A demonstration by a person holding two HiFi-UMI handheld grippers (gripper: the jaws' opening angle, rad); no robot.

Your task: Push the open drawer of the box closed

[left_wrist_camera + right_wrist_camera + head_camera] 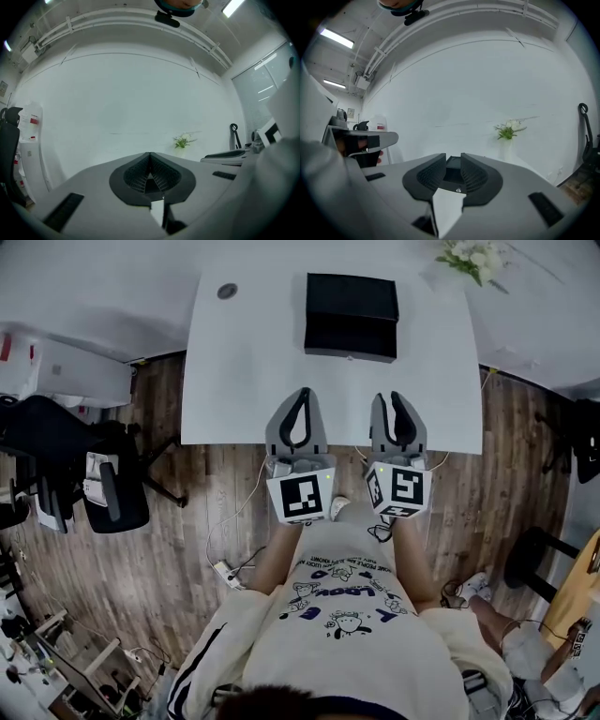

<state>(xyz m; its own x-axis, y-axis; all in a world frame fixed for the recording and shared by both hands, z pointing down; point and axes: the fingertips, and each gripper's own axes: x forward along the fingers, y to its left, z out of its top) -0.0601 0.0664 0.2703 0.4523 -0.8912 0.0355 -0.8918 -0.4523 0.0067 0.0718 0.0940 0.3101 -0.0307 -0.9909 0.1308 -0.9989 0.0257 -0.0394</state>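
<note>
Drawer (349, 338): black, apparently pulled out of the near side of the black box (352, 294). It lies far across the white table (234, 381), straight ahead of both pairs of jaws and well apart from them.
Right gripper (392, 404): jaws stand narrowly apart with nothing pressed between them. In its own view (453, 161) the distant dark box shows through the gap.
Left gripper (301, 401): jaws closed together on nothing, seen tip to tip in its own view (150, 161).
Position: both grippers hover side by side over the table's near edge, pointing far.
Key relation: the drawer's front runs left to right and sits between the two lines of aim. The right gripper looks slightly nearer, and a straight push away from the person should shut it.
Surroundings: a flower sprig (473, 257) at the far right corner and a black office chair (56, 465) on the wooden floor to the left.
</note>
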